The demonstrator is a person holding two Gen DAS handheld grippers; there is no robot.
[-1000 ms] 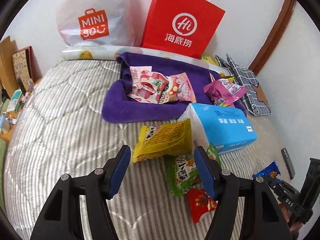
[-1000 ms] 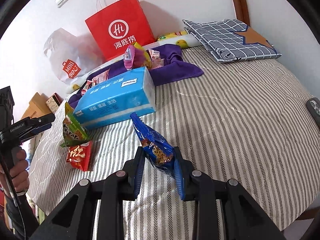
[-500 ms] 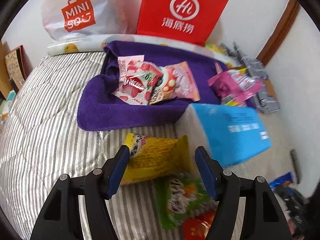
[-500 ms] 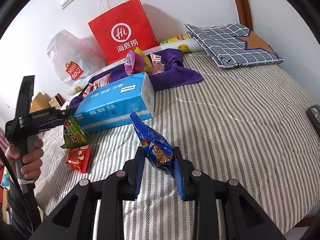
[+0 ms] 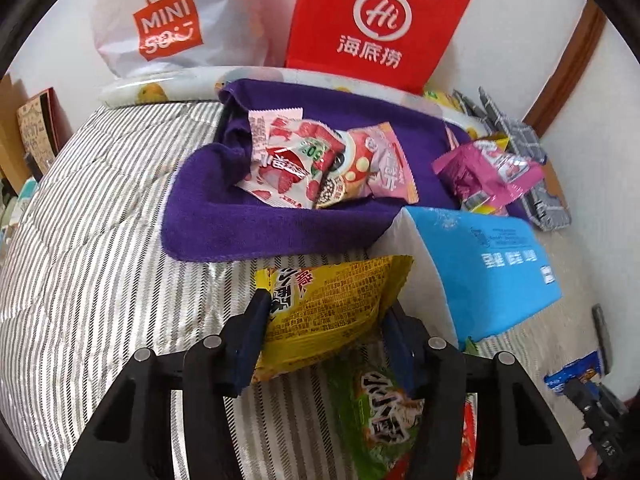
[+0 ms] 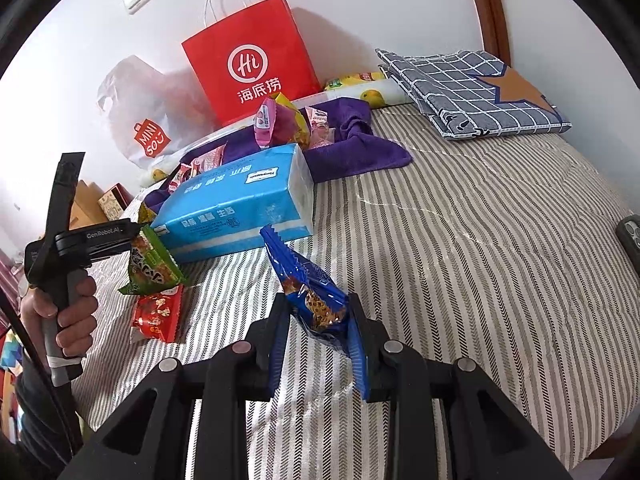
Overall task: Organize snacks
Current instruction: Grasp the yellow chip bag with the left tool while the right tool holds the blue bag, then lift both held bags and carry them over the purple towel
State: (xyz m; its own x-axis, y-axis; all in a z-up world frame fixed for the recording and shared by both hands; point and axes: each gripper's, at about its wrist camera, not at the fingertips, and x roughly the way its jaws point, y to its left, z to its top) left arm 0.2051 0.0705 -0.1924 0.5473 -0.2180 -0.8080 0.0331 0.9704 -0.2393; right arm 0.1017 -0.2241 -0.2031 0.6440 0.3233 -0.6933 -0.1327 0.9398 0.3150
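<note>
My left gripper (image 5: 326, 320) has its jaws on both sides of a yellow snack packet (image 5: 332, 308) that leans on a blue tissue pack (image 5: 488, 268); whether the pads press it I cannot tell. A green packet (image 5: 380, 408) and a red packet (image 5: 468, 440) lie below it. My right gripper (image 6: 318, 320) is shut on a blue snack packet (image 6: 308, 284) above the striped bed (image 6: 480, 260). Pink and red snacks (image 5: 320, 164) lie on a purple towel (image 5: 248, 224), with a magenta packet (image 5: 480, 176) at its right.
A red paper bag (image 5: 372, 24) and a white Miniso bag (image 5: 168, 28) stand against the wall. A folded checked cloth (image 6: 472, 88) lies at the bed's far right. A phone (image 6: 632, 236) lies at the right edge. Boxes (image 5: 36, 132) stand left of the bed.
My left gripper has moved forward and down until its jaws flank the yellow packet. My right gripper holds the blue packet almost still.
</note>
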